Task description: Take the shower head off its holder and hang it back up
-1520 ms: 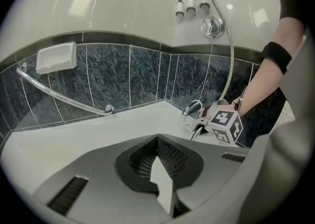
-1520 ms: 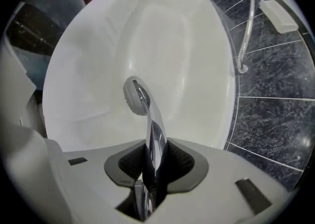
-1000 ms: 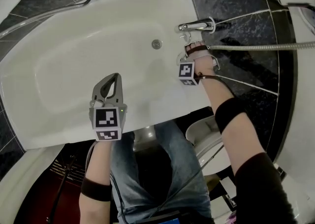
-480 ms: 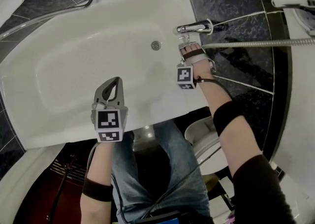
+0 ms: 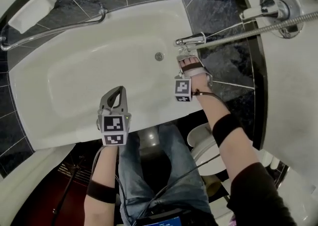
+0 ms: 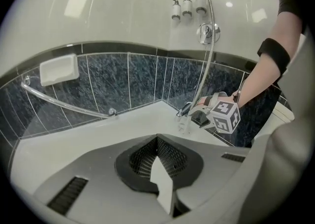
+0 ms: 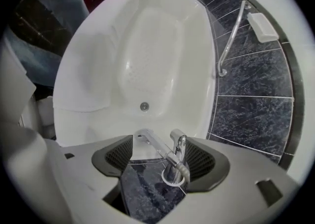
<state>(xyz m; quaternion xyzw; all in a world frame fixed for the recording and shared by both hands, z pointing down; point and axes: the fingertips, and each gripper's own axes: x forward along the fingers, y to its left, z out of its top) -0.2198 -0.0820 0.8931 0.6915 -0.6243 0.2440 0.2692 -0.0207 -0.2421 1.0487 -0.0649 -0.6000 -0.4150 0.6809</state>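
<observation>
A ribbed metal shower hose (image 5: 248, 34) runs from the chrome tap (image 5: 191, 40) on the tub's rim up to a round chrome wall fitting (image 5: 278, 6). In the left gripper view the hose (image 6: 209, 65) climbs past the fitting (image 6: 208, 32) and out of the top of the picture; no view shows the shower head clearly. My right gripper (image 5: 185, 56) hovers just short of the tap; its jaws have just been opening and stand wide. The tap (image 7: 170, 156) shows below the gap of this gripper (image 7: 160, 142), untouched. My left gripper (image 5: 118, 91) is shut and empty over the white tub (image 5: 74, 76).
A chrome grab rail (image 5: 54, 29) and a white cushion (image 5: 32, 11) sit on the dark tiled wall behind the tub. The drain (image 5: 159, 56) lies left of the tap. Three dispensers (image 6: 186, 5) hang high on the wall. A toilet (image 5: 203, 138) stands by my right leg.
Both grippers have risen. The right one has drawn back from the tap, with its jaws now wide. The head view has tilted up, bringing the wall fitting into sight.
</observation>
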